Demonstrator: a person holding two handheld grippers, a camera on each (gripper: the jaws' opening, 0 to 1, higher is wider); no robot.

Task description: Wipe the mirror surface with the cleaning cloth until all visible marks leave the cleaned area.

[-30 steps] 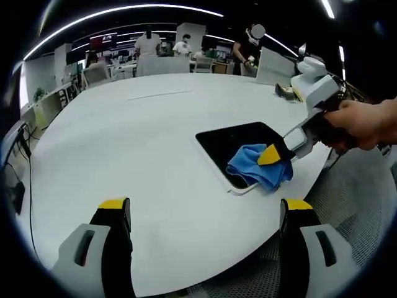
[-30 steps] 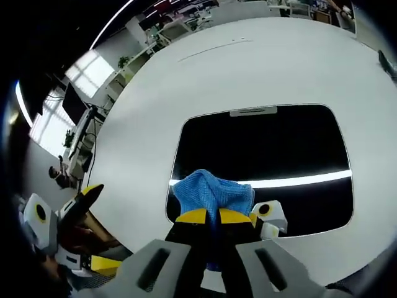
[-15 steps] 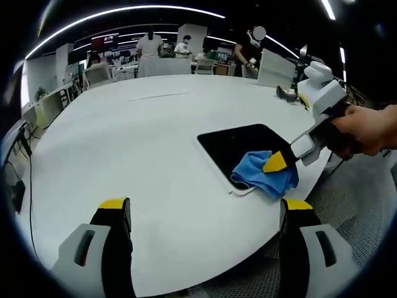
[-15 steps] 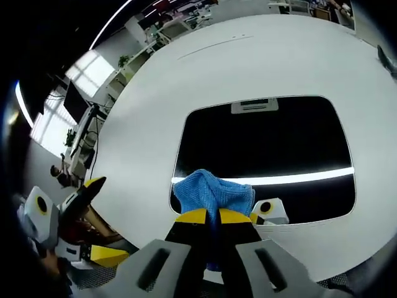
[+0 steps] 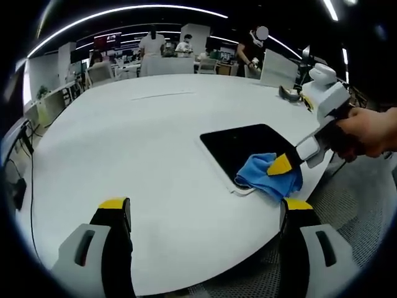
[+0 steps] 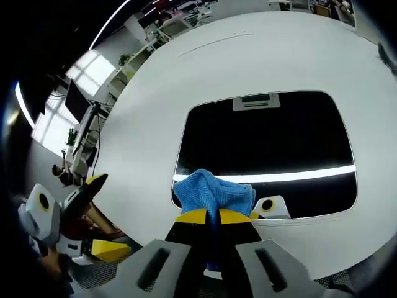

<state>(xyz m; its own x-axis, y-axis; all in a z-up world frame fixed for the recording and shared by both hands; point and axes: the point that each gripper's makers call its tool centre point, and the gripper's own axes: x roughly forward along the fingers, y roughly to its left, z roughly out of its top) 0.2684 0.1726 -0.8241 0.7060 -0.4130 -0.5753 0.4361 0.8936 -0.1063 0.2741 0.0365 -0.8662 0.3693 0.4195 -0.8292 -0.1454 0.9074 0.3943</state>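
A dark rectangular mirror (image 6: 267,149) (image 5: 245,144) lies flat on the white round table (image 5: 136,143), near its edge. My right gripper (image 6: 208,216) is shut on a blue cleaning cloth (image 6: 214,194), pressed onto the mirror's near edge. In the left gripper view that same right gripper (image 5: 286,164), held by a hand, comes in from the right with the cloth (image 5: 268,176) bunched over the mirror's near corner. My left gripper (image 5: 201,208) hovers above the table's front with its jaws wide apart and nothing between them. It also shows at the lower left of the right gripper view (image 6: 84,217).
Desks, chairs and people stand beyond the far side of the table (image 5: 167,56). A dark object (image 5: 288,93) lies at the table's far right. Grey floor (image 5: 353,205) shows past the table edge on the right.
The right gripper has dragged the cloth slightly toward the mirror's near edge and the table rim. The left gripper has stayed in place, still open.
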